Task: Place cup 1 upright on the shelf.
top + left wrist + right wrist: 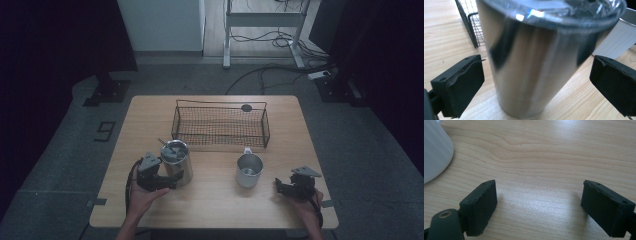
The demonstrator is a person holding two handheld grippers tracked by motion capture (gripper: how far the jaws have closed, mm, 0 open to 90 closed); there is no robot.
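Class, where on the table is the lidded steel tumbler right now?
In the high view, the tumbler stands left of centre, before the wire basket, between the open left gripper fingers.

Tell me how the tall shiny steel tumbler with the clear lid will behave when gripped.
The tall shiny steel tumbler looks rigid, so it probably won't deform. Its polished wall may be slippery against the pads. It narrows toward the base and stands tall, so a sideways nudge from the open left gripper might tip it.

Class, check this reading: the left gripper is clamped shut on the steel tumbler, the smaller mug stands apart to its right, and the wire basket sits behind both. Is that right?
Not quite. The left gripper is open: in the left gripper view both pads stand clear of the steel tumbler between them. The mug and wire basket are as stated.
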